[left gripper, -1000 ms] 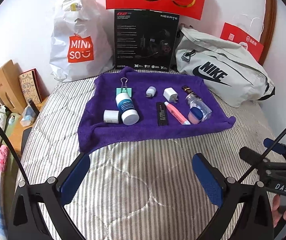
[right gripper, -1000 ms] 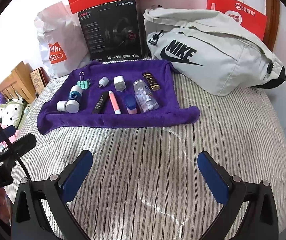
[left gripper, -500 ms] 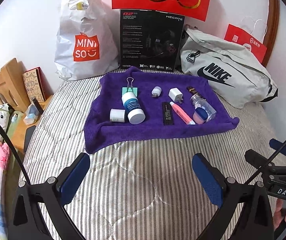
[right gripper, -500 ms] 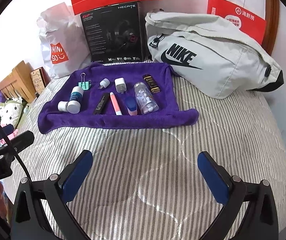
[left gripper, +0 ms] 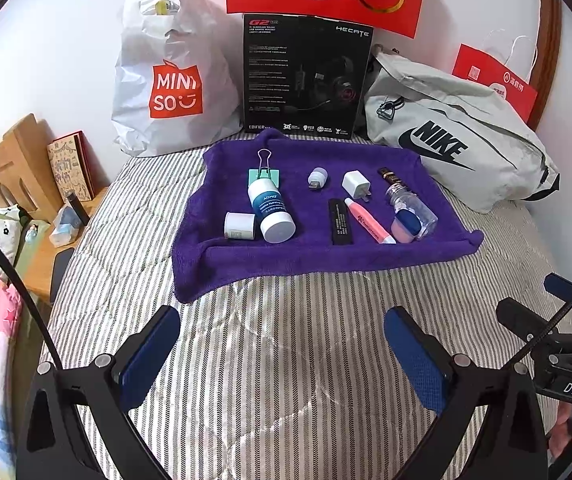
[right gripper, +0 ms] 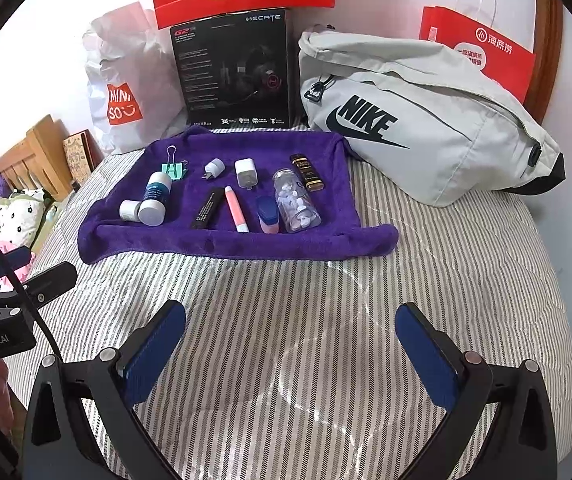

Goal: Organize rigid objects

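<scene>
A: Near field: left hand-held gripper (left gripper: 282, 354) and right hand-held gripper (right gripper: 291, 354) both had jaws spread wide, nothing between the pads, hovering over the striped bed (left gripper: 286, 380). Bare quilt lay between them and the purple towel (left gripper: 317, 256).

B: Towel edges?

A: The front hem was rolled up into a low lip. Along the front row lay the small white jar (left gripper: 239, 225) touching the blue-labelled bottle (left gripper: 270, 212), then the black stick (left gripper: 340, 227), the pink tube (left gripper: 369, 226) and the blue-capped case (left gripper: 405, 226).

B: Containers?

A: The clear bottle (right gripper: 297, 202) lay on its side, white tablets inside. Behind it were the charger plug (right gripper: 245, 173) and the binder clip (right gripper: 174, 166). Farthest back, the Nike bag (right gripper: 425, 120) was zipped shut.
</scene>
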Demonstrator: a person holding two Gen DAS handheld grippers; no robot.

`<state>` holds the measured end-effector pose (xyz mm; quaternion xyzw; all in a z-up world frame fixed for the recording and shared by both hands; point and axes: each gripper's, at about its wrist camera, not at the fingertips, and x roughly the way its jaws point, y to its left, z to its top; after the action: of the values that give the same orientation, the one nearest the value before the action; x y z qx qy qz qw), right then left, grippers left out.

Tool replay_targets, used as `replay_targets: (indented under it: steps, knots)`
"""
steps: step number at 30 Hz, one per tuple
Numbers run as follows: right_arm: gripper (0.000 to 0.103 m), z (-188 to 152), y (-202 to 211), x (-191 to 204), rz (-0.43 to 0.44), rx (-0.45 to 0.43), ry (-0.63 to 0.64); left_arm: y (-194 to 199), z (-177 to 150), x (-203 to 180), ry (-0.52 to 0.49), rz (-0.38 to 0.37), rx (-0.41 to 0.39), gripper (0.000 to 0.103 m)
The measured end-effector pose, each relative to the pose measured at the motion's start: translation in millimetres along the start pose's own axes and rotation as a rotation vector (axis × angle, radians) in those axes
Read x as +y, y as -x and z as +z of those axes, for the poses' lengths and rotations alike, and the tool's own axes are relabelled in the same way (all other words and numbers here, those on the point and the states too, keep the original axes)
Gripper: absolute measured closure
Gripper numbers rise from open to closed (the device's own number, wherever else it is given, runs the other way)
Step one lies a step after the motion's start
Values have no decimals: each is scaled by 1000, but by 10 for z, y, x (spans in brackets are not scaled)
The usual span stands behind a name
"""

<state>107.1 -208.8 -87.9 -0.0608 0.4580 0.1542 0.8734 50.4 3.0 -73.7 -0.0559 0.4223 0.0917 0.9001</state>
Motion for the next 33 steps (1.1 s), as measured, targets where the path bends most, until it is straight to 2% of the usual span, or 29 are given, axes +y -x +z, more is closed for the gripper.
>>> replay_targets:
  steps: [33]
  knots:
    - [0,-19,39,-29,0,-3,-3,2,-24,6,12,4,14,0]
